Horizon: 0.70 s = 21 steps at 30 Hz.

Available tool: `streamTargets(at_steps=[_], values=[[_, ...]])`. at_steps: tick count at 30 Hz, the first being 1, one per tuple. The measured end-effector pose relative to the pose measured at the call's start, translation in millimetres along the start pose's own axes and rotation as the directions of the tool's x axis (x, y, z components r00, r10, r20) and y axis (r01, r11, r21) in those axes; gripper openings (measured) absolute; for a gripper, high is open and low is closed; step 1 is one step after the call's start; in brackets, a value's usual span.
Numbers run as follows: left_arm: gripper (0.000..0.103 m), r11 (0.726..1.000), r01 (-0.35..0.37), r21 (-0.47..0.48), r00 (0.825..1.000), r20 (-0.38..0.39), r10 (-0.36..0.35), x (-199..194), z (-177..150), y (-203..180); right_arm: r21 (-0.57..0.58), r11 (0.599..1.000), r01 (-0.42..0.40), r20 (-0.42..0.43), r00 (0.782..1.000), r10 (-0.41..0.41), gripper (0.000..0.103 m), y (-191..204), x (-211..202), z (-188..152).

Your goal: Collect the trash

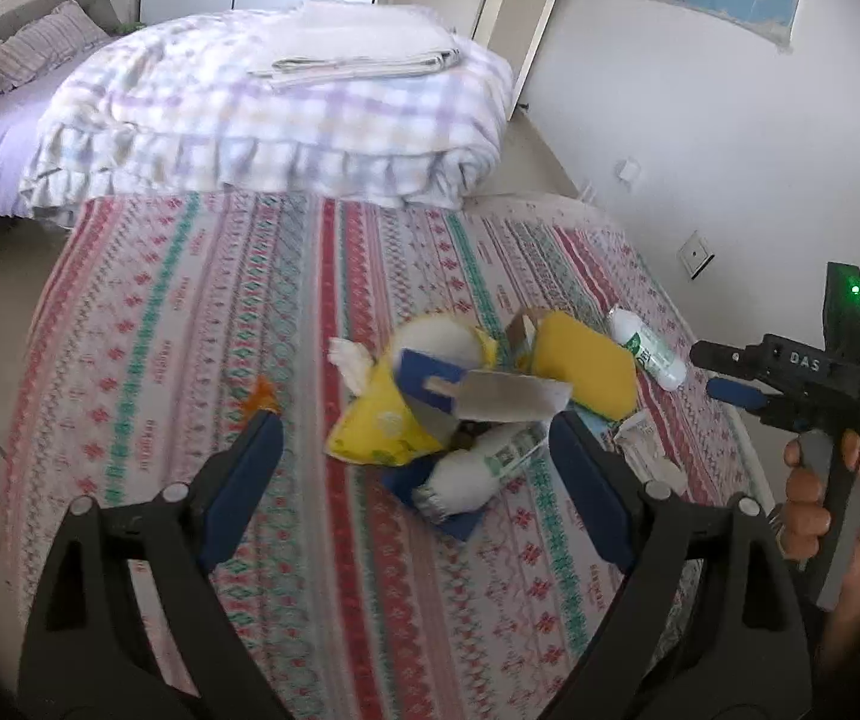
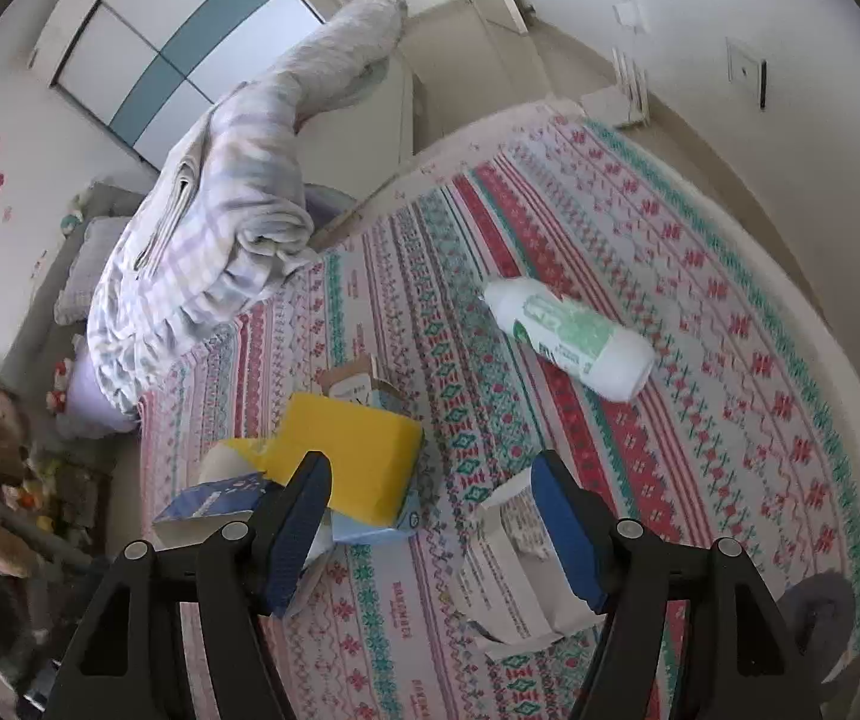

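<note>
Trash pile: a heap of litter is gathered on the patterned bedspread, just ahead of both grippers.
Left gripper: its jaws are spread wide and nothing is held; a small white bottle lying on a blue card is seen between the fingertips.
Right gripper: its jaws are likewise spread wide and empty, hovering over the bedspread; in the left view it is seen at the right edge, held by the person's right hand.
Yellow sponge: it is seen lying beside the left finger of the right gripper, against a small open carton.
Yellow tissue pack: it lies in the pile with white tissue poking out, partly under a grey cardboard flap.
White bottle with green label: it lies on its side, apart from the pile, toward the wall.
Crumpled paper box: it lies just beside the right finger of the right gripper.
Folded checked quilt: it is stacked at the far end of the bed.
</note>
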State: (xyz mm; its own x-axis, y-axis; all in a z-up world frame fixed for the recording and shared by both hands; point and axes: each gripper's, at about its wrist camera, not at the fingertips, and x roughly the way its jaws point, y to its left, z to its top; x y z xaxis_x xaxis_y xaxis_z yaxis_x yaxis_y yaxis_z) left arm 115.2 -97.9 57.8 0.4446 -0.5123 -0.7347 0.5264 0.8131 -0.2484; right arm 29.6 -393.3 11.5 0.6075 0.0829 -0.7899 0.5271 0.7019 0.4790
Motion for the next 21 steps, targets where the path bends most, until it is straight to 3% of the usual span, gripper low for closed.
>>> streamTargets(at_steps=[2, 5, 7, 10, 18, 21], values=[[0.088, 1.0, -0.008, -0.005, 1.0, 0.007, 0.008, 6.6, 3.4, -10.1, -0.002, 1.0, -0.029, -0.015, 0.999, 0.029, 0.071, 0.9, 1.6, 0.0], [0.068, 1.0, -0.003, -0.001, 1.0, -0.005, 0.003, 23.6, 5.4, -19.6, -0.033, 0.998, -0.047, -0.035, 0.998, 0.046, 0.071, 2.4, 0.0, -4.7], [0.038, 1.0, -0.006, 0.001, 0.999, -0.048, 0.006, 39.7, 3.9, -20.7, -0.043, 0.998, -0.036, -0.046, 0.998, 0.034, 0.071, 1.5, -0.6, -8.5], [0.012, 1.0, -0.001, 0.002, 0.995, -0.098, 0.001, 58.9, -1.8, -21.2, -0.019, 1.0, -0.002, -0.054, 0.999, 0.0, 0.071, -6.9, 5.3, -8.6], [0.003, 0.998, 0.058, -0.021, 0.998, -0.032, -0.058, 34.7, 0.6, -21.0, 0.048, 0.997, 0.053, -0.07, 0.996, -0.049, 0.071, -31.4, 8.2, -5.0], [0.003, 0.996, 0.075, -0.046, 0.997, -0.029, -0.076, 29.0, 1.2, -15.7, 0.054, 0.998, 0.013, -0.087, 0.996, -0.008, 0.071, -28.7, 11.6, -6.7]])
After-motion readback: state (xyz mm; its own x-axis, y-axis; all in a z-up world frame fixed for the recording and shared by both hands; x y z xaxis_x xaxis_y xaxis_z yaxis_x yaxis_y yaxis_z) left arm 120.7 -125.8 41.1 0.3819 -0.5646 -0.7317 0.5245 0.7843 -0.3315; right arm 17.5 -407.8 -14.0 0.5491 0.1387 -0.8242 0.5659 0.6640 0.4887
